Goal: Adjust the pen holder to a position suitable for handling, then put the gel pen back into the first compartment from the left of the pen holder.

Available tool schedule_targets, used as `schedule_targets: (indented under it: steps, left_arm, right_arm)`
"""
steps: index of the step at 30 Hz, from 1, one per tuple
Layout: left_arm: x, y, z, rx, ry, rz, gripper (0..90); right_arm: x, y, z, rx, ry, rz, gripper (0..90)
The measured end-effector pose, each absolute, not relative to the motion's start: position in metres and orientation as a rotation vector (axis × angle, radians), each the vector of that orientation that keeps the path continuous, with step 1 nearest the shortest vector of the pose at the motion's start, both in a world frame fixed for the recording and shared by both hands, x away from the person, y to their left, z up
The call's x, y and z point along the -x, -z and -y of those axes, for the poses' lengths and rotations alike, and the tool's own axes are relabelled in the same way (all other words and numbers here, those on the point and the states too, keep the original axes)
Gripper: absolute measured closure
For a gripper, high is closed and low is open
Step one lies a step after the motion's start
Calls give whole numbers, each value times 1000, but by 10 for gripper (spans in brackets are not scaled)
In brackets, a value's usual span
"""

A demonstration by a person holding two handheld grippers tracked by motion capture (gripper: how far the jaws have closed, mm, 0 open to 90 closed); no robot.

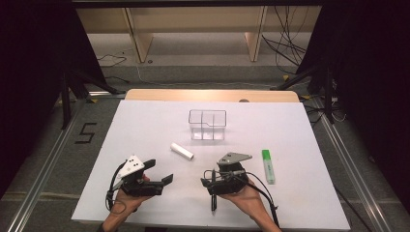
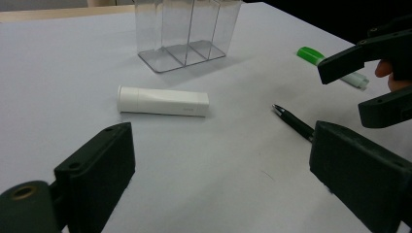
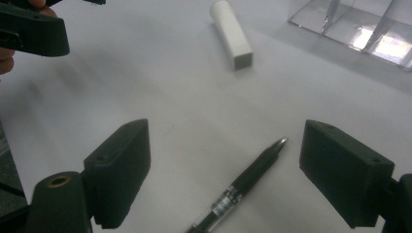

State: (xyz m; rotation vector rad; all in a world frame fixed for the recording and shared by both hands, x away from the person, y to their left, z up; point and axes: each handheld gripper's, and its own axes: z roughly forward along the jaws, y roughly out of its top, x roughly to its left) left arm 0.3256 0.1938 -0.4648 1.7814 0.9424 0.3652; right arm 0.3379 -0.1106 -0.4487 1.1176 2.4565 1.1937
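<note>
Landmark: clear box (image 1: 208, 124) w/ 3 slots, standing upright at the far middle of the white worktop (image 1: 145, 121).

Left gripper (image 1: 162, 170): near edge of worktop, front-left of the clear box & well apart from it. Jaws wide apart, nothing betw. them. It points right, toward the other gripper. A hand (image 1: 126, 197) holds it from below.

White tube (image 1: 182, 151): lies flat just front-left of the clear box, not touching it. It sits betw. the box & the left gripper. In the left gripper view the tube (image 2: 163, 101) lies crosswise past the jaws, w/ the box (image 2: 187, 31) behind it.

Black pen (image 1: 212, 197): lies flat on the worktop, front of the clear box, near the edge. In the right gripper view the pen (image 3: 240, 187) lies betw. the 2 spread jaws, tip pointing up-right; neither jaw touches it.

Right gripper (image 3: 223, 160): front of the clear box, a bit right, over the pen. Jaws spread wide, gripping nothing.

Green highlighter (image 1: 268, 166): lies flat front-right of the clear box, just right of the right gripper, apart from it.
</note>
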Motion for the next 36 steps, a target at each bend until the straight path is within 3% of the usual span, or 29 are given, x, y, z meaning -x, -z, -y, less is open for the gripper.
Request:
schedule_targets:
  steps: [10, 36]
  left_arm:
    - [-326, 464, -194, -1783, -368, -940, 90]
    - [-324, 464, -195, -1783, -362, -929, 90]
  right_arm:
    - [-328, 460, 109, -1113, -1124, -2490, 202]
    - [-313, 482, 101, -1100, -993, -2483, 349]
